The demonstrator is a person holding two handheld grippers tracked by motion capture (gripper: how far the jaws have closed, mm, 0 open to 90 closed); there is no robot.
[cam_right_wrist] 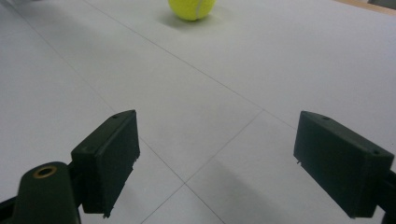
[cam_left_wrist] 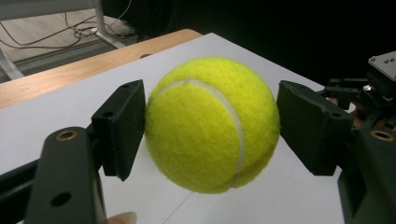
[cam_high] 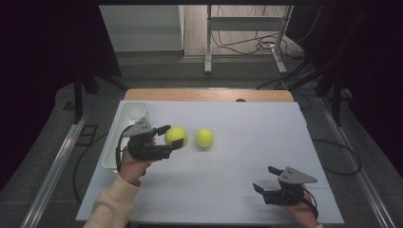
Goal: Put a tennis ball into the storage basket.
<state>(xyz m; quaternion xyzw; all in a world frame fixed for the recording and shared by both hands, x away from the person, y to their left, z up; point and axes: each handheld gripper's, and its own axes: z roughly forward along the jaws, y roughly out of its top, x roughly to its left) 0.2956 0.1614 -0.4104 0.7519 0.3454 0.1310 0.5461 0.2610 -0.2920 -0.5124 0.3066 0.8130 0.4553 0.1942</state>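
A yellow-green tennis ball [cam_high: 176, 137] [cam_left_wrist: 210, 121] sits between the two black jaws of my left gripper [cam_high: 174, 136] [cam_left_wrist: 212, 127], which is shut on it at the table's left middle. Both pads press the ball's sides, and it hangs just above the white surface with a shadow under it. A second tennis ball [cam_high: 205, 137] [cam_right_wrist: 192, 9] rests on the table a short way to the right of the first. My right gripper [cam_high: 264, 178] [cam_right_wrist: 217, 158] stands open near the front right, nothing between its jaws, pointing towards the second ball.
A white bin [cam_high: 124, 124] stands along the table's left edge, just beside the left hand. The white table top [cam_high: 256, 137] has a wooden strip [cam_high: 209, 94] at its far edge. Beyond it are desk legs and cables on the floor.
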